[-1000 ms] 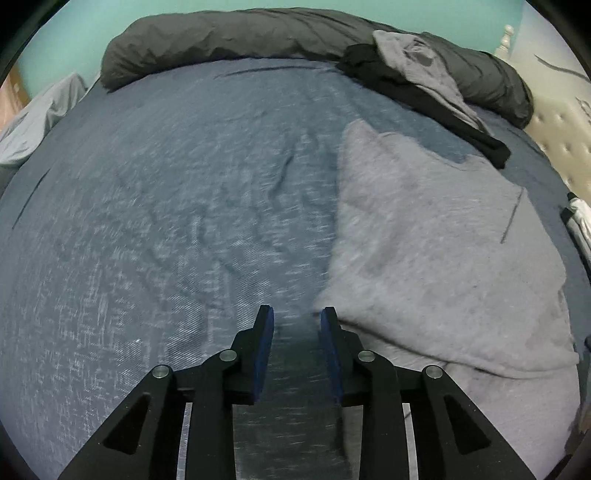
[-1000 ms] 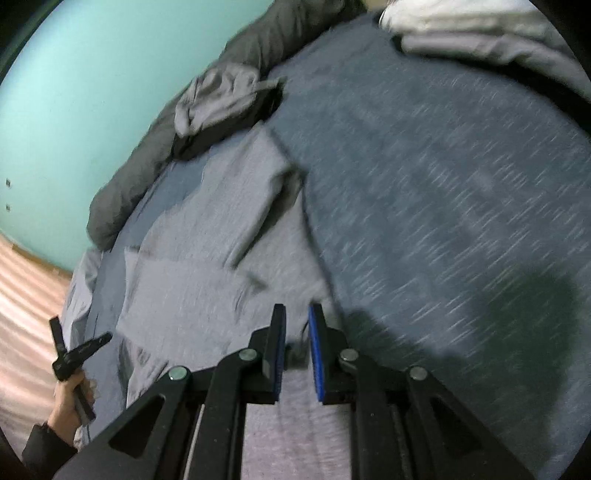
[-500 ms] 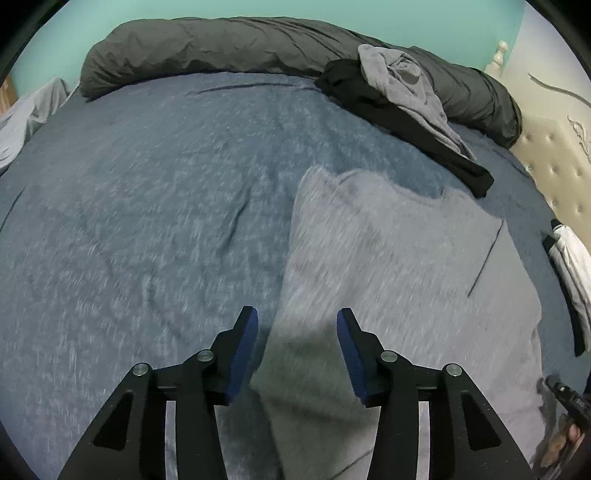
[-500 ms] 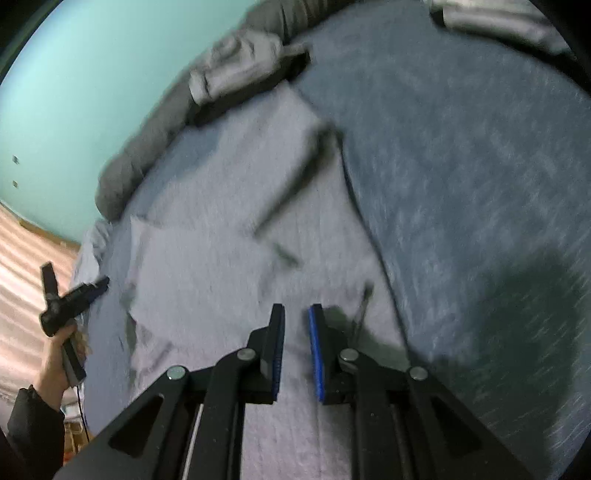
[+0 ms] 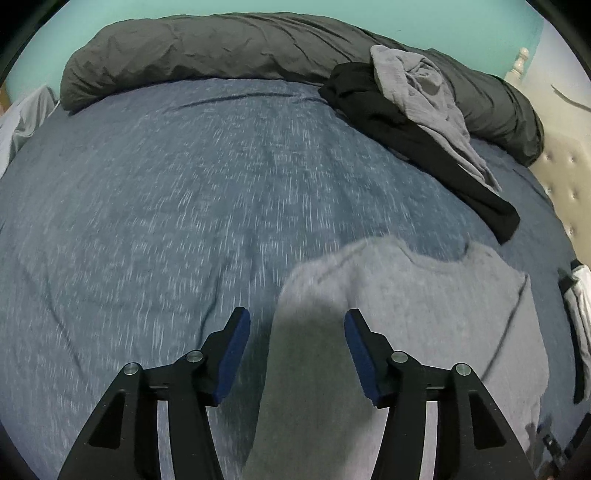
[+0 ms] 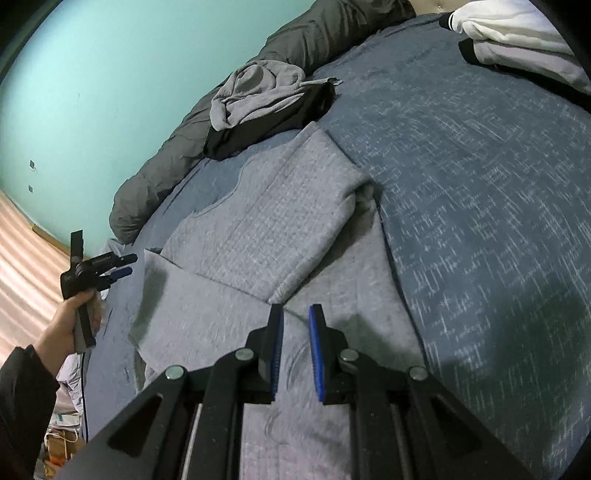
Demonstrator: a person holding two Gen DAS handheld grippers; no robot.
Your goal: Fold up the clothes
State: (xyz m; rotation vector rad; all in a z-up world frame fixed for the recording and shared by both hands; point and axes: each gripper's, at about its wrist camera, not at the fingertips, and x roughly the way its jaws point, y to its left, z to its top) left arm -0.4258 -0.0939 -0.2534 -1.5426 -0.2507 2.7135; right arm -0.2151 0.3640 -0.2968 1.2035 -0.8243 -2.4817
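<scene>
A light grey sweatshirt (image 5: 424, 295) lies flat on the blue bedspread (image 5: 184, 221). In the right wrist view one sleeve (image 6: 314, 206) is folded across the sweatshirt (image 6: 221, 306). My left gripper (image 5: 297, 317) hovers over the sweatshirt's left edge. Its jaws are opening, and only shadowed cloth shows below them, with nothing pressed between the pads. A hand holds this left gripper (image 6: 122, 266) at the sweatshirt's far side. My right gripper (image 6: 296, 312) hangs above the near part of the sweatshirt. Its jaws leave a narrow gap with nothing in it.
A rolled dark grey duvet (image 5: 221, 48) runs along the far side by the teal wall. A pile of black and grey clothes (image 5: 406, 96) leans on it. A white and black garment (image 6: 517, 33) lies near the tufted headboard (image 5: 565, 177).
My left gripper has moved right, from the bare bedspread to over the sweatshirt's edge, and its jaws have widened. My right gripper has shifted across the sweatshirt, its narrow gap unchanged.
</scene>
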